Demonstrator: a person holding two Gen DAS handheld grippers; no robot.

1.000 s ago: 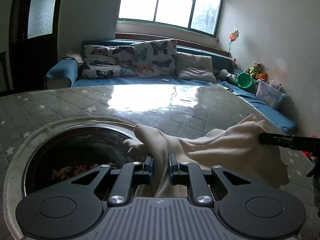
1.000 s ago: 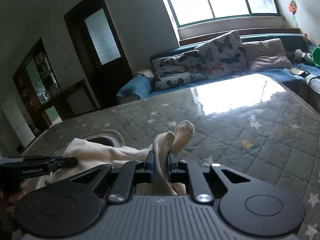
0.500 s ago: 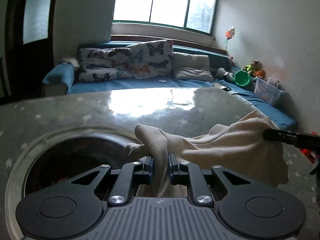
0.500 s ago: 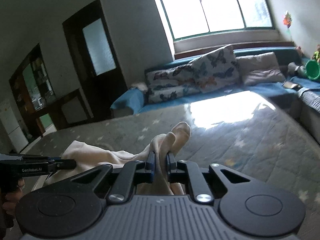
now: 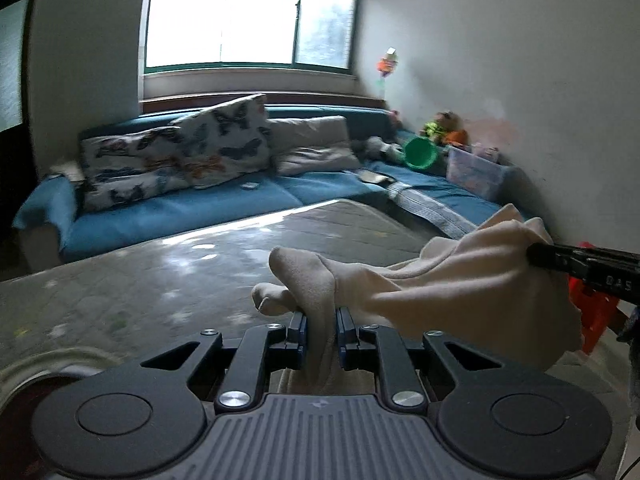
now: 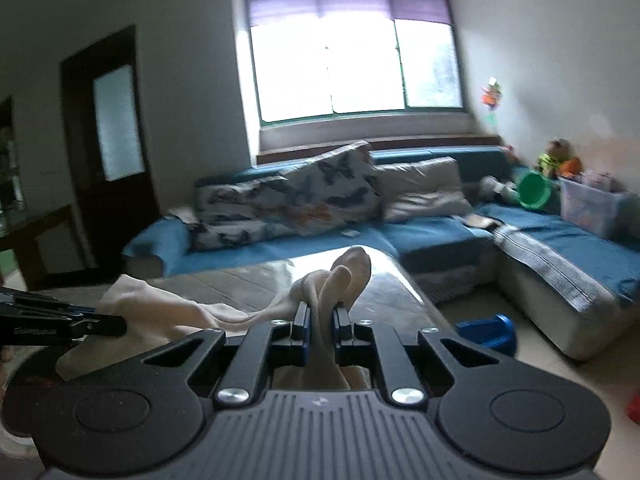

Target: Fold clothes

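Comparing this moment with the views one second before, we found that both cameras had tilted upward: the quilted table [image 5: 160, 280] filled less of each view, the round inset at its near left had sunk to the lower left corner of the left wrist view, and the blue sofa [image 5: 180, 212] and window [image 5: 248, 16] had risen into prominence. We saw the cream garment [image 5: 460, 292] lifted clear of the table, slung between the two tools, where earlier it had hung lower over the inset. The left gripper [image 5: 322, 330] pointed forward toward the sofa, its jaws closed narrowly on a bunched fold of the garment, a rounded tuft of which stood up past the fingertips. The right gripper [image 6: 322, 326] was held level, aimed at the butterfly cushions [image 6: 304, 200], its jaws likewise pinched on a gathered edge of the cloth. In the left wrist view we saw the right tool enter from the right, its tip buried in the cloth; in the right wrist view the left tool entered from the left. Motion blur softened both backgrounds.
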